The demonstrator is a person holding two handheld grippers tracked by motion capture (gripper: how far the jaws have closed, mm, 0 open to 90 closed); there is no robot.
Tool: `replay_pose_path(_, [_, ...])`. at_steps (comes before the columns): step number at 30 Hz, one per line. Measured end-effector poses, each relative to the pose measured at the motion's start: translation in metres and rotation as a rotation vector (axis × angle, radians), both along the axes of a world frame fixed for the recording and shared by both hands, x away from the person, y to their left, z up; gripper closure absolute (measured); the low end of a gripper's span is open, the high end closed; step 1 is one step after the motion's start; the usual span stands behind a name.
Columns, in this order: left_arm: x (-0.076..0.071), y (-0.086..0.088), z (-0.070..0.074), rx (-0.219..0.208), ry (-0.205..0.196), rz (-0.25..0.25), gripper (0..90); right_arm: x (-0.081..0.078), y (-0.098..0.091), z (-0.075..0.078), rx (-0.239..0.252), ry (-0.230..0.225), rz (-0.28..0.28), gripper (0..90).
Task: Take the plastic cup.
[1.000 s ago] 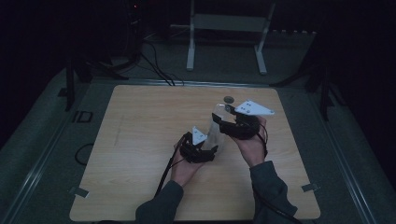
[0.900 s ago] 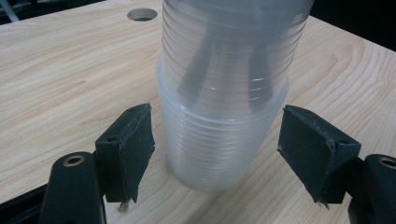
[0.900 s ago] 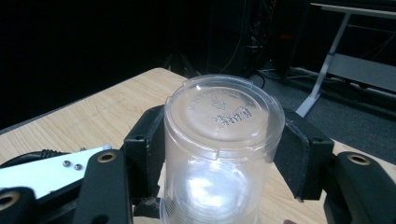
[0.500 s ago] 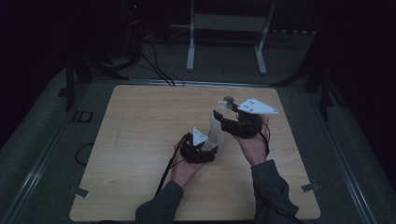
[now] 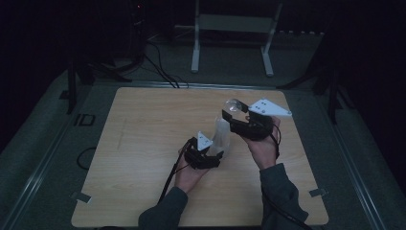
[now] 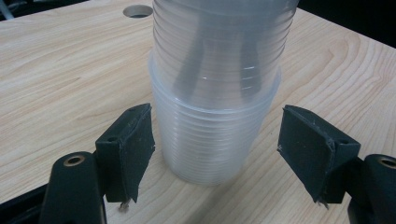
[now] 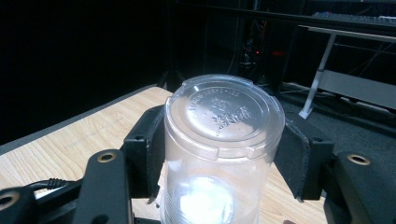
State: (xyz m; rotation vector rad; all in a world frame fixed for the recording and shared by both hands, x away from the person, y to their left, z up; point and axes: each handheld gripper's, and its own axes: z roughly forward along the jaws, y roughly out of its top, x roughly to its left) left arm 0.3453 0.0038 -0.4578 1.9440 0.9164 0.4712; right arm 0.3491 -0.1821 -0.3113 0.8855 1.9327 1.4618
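The right gripper point(image 7: 219, 154) fingers clamp an upturned clear cup point(image 7: 224, 140), seating it on the stack point(image 6: 215, 126) standing between the left gripper's point(image 6: 215, 149) wide fingers. Next, probably release.

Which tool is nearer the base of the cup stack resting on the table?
Left. The left tool sits open around the base of the cup stack, jaws apart from it. The right tool grips the upper cup higher up.
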Motion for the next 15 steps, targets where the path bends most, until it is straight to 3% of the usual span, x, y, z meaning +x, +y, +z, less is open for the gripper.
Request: replay_pose_path(15, [-0.003, 0.009, -0.003, 0.003, 0.005, -0.003, 26.7, -0.008, -0.013, 0.006, 0.004, -0.024, -0.023, 39.6])
